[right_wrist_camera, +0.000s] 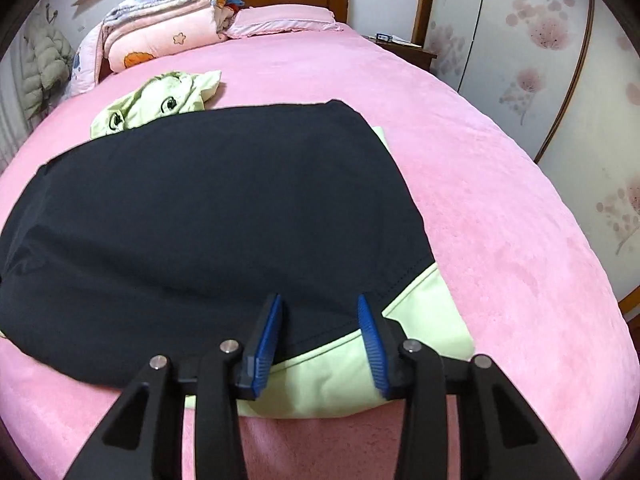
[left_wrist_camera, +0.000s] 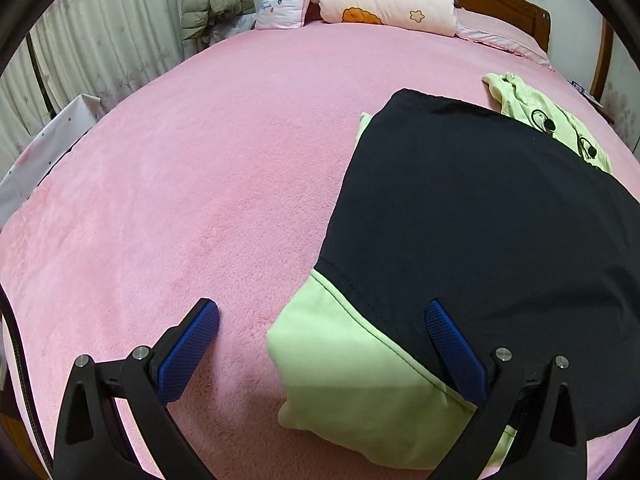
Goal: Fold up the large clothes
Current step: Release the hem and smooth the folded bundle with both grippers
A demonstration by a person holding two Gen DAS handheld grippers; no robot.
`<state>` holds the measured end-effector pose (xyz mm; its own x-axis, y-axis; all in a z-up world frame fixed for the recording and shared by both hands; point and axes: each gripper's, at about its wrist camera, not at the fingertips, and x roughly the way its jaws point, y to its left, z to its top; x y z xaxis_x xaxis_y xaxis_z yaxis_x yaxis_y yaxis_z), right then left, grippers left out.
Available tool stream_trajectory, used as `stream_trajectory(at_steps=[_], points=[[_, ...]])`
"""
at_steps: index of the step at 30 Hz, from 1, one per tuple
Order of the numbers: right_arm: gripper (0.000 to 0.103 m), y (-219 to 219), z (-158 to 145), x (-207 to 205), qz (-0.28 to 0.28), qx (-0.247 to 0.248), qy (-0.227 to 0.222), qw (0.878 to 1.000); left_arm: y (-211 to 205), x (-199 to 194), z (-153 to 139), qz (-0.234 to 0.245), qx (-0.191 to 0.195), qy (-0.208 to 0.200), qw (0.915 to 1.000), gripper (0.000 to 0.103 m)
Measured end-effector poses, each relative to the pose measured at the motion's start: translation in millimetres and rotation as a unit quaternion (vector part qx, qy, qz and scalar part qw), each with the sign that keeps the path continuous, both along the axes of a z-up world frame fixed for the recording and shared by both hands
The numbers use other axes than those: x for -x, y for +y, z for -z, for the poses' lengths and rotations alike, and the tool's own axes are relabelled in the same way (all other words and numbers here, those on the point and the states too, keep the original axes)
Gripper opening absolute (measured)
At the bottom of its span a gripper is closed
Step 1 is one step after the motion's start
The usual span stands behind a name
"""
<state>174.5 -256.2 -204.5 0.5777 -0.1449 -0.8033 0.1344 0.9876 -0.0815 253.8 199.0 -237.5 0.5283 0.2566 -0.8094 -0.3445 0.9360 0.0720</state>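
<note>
A folded black garment (left_wrist_camera: 480, 216) lies flat on the pink bed, on top of a folded light green garment (left_wrist_camera: 352, 384) whose near corner sticks out. Both show in the right wrist view, the black garment (right_wrist_camera: 208, 208) over the green one (right_wrist_camera: 424, 316). My left gripper (left_wrist_camera: 322, 320) is wide open and empty, low over the green corner and the black hem. My right gripper (right_wrist_camera: 320, 312) is partly open and empty, its fingers just above the black hem.
A crumpled green printed shirt (right_wrist_camera: 160, 96) lies behind the black garment. Folded quilts (right_wrist_camera: 168, 28) and a pillow (right_wrist_camera: 280, 20) sit by the wooden headboard. A nightstand (right_wrist_camera: 404, 48) and wardrobe doors stand right. Bare pink blanket (left_wrist_camera: 180, 184) spreads left.
</note>
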Motion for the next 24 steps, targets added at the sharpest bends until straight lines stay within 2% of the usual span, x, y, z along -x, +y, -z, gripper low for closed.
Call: stream_trajectory(at_steps=[6, 11, 17, 24], points=[[0.041, 3.3, 5.4, -9.0, 0.007, 0.008, 0.017, 1.0, 3.8, 0.1, -8.7, -0.015, 0.021, 0.025, 0.9994, 0.103], [0.042, 0.8, -5.6, -10.5, 0.01, -0.03, 0.032, 0.999, -2.8, 7.9, -28.8, -0.007, 0.02, 0.033, 0.9992, 0.103], [0.042, 15.8, -30.9, 4.1, -0.005, -0.062, 0.022, 0.998, -22.2, 33.8, -73.9, 0.02, 0.02, 0.013, 0.9995, 0.103], [0.042, 49.6, -79.0, 28.4, -0.062, -0.065, 0.0, 0.996, -54.6, 56.2, -143.9, 0.076, 0.004, -0.047, 0.996, 0.103]])
